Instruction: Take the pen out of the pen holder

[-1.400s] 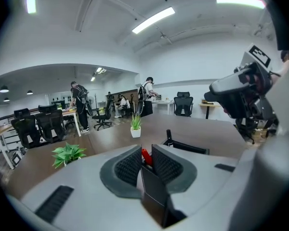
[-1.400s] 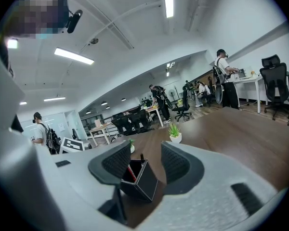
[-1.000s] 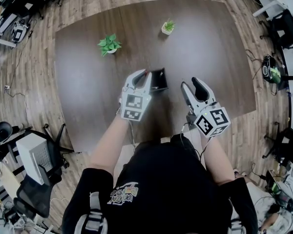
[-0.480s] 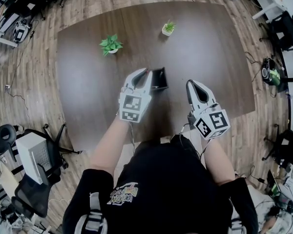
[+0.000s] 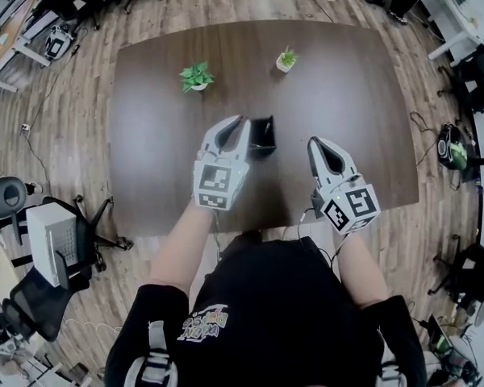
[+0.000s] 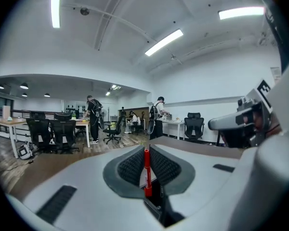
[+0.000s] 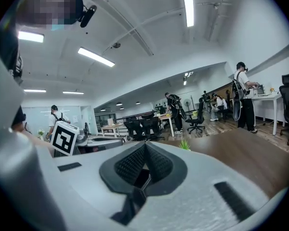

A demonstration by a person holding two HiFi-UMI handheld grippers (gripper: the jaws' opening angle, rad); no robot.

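A thin red pen [image 6: 146, 170] stands upright between the dark ribbed pads of my left gripper [image 6: 147, 153], which is shut on it. In the head view the left gripper [image 5: 240, 124] hovers just left of the black square pen holder [image 5: 264, 135] on the dark brown table [image 5: 355, 95]; the pen is too small to make out there. To the right of the holder my right gripper [image 5: 315, 144] is held above the table. Its jaws [image 7: 144, 147] are shut with nothing between them.
Two small potted plants [image 5: 197, 76] [image 5: 286, 58] stand near the table's far edge. Office chairs [image 5: 8, 216] and desks ring the table on a wood floor. Several people stand at desks in the background [image 6: 159, 114].
The right gripper's jaws have closed from open to shut, empty. The left gripper has risen beside the holder with the pen in it. The head view has shifted slightly.
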